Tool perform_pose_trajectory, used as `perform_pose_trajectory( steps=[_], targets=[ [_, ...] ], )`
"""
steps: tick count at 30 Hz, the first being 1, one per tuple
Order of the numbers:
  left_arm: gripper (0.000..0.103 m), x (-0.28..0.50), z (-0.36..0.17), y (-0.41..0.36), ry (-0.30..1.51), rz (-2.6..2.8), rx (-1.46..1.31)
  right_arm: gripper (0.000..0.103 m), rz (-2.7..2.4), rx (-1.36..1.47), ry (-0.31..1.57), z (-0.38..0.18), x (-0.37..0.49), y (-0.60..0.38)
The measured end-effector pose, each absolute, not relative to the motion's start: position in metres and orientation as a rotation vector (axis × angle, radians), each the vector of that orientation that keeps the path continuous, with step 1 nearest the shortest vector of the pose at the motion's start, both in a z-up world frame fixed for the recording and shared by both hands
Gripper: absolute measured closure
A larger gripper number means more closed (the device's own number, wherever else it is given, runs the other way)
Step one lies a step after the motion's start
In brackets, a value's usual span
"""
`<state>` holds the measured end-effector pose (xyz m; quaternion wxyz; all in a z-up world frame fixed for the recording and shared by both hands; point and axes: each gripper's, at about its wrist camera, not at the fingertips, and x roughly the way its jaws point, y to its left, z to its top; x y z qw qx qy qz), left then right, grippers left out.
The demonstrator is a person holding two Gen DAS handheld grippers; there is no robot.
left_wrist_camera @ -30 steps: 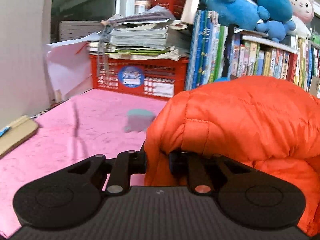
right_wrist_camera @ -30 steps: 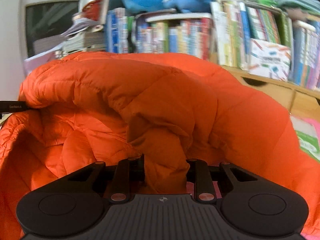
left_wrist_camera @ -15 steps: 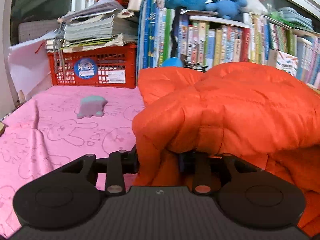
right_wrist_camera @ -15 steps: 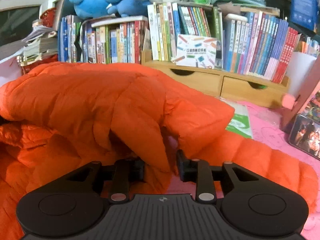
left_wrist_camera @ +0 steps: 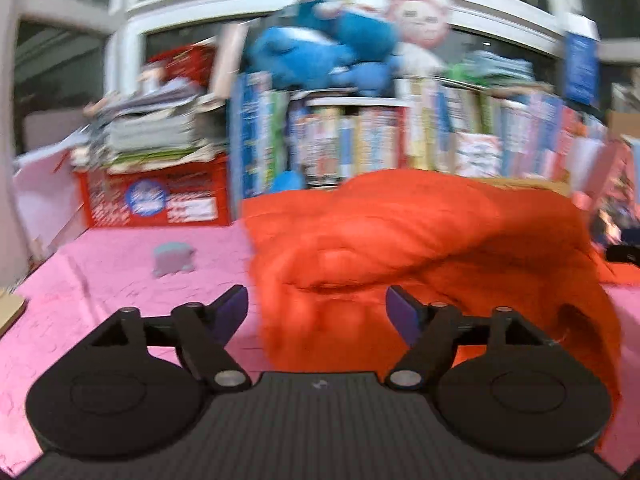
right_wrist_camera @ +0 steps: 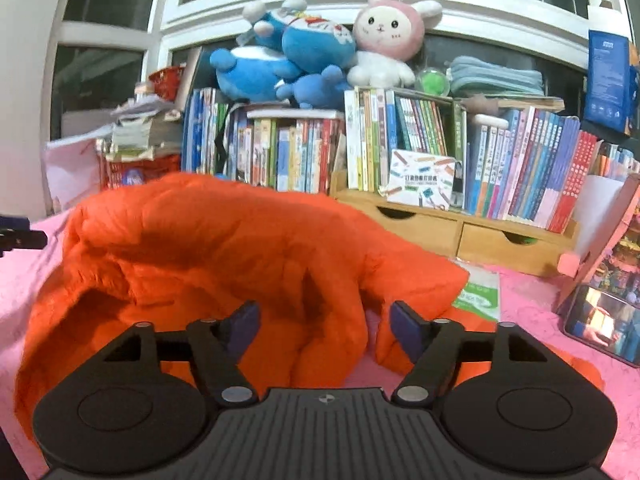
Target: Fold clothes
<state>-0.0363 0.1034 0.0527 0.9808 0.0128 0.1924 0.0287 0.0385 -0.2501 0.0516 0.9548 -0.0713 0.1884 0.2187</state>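
Observation:
An orange puffer jacket [left_wrist_camera: 420, 248] lies in a loose, doubled-over heap on the pink cloth [left_wrist_camera: 112, 264]. In the left wrist view my left gripper [left_wrist_camera: 318, 312] is open, its jaws spread wide just short of the jacket's near left edge, nothing between them. The picture is blurred. The right wrist view shows the same jacket [right_wrist_camera: 224, 256] from its right side. My right gripper [right_wrist_camera: 324, 326] is open too, fingers apart in front of a hanging fold, not touching it. The left gripper's tip [right_wrist_camera: 20, 238] shows at the far left edge.
A red crate [left_wrist_camera: 156, 200] stacked with papers, rows of books [right_wrist_camera: 400, 152] and plush toys [right_wrist_camera: 320, 48] line the back. A wooden drawer unit [right_wrist_camera: 460, 232] sits behind the jacket. A small grey-green object [left_wrist_camera: 174, 259] lies on the cloth. A phone [right_wrist_camera: 604, 324] stands at right.
Both grippers were shut on folds of the jacket; now both have let go, opened wide and drawn back. The jacket has dropped into a lower heap on the cloth.

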Motion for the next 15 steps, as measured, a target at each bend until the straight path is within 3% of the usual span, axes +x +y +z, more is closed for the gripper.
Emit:
perform_pose_trajectory(
  steps=[6,15],
  targets=[
    [0.021,-0.019,0.036,0.074,0.433,0.022,0.042,0.028,0.434,-0.089,0.436,0.034,0.033,-0.261],
    [0.018,-0.005,0.018,0.059,0.483,0.055,0.072,0.018,0.395,-0.017,0.505,0.013,0.03,-0.278]
  ],
)
